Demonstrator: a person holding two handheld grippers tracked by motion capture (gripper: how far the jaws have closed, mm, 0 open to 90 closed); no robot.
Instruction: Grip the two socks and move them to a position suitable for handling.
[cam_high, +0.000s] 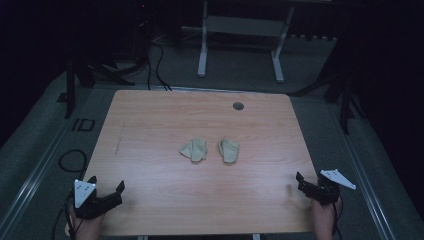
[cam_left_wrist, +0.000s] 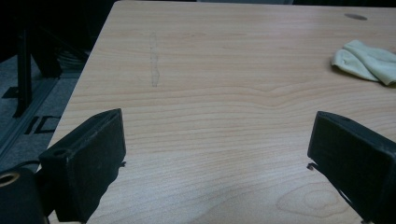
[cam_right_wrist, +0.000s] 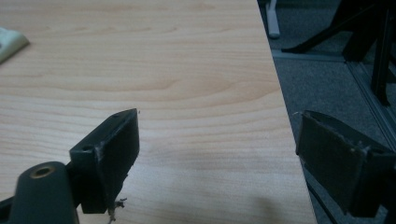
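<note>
Two small crumpled pale cloths lie side by side mid-table, the left cloth (cam_high: 193, 150) and the right cloth (cam_high: 229, 150). My left gripper (cam_high: 106, 183) rests at the near left corner of the wooden table (cam_high: 150, 115), open and holding nothing. In the left gripper view its black jaws stand wide apart around the left gripper (cam_left_wrist: 217, 140) midpoint, with a cloth (cam_left_wrist: 366, 60) far off at upper right. At the near right edge, my right gripper (cam_high: 311, 181) is open too. The right gripper (cam_right_wrist: 219, 140) straddles the table's right edge, and a cloth corner (cam_right_wrist: 9, 43) peeks in at upper left.
A dark round grommet (cam_high: 238, 105) sits near the table's far edge. A faint pencil-like mark (cam_high: 119, 139) runs along the left side. Beyond stands a white desk frame (cam_high: 202, 50); cables (cam_high: 72, 160) lie on the grey floor at left, dark stands at both sides.
</note>
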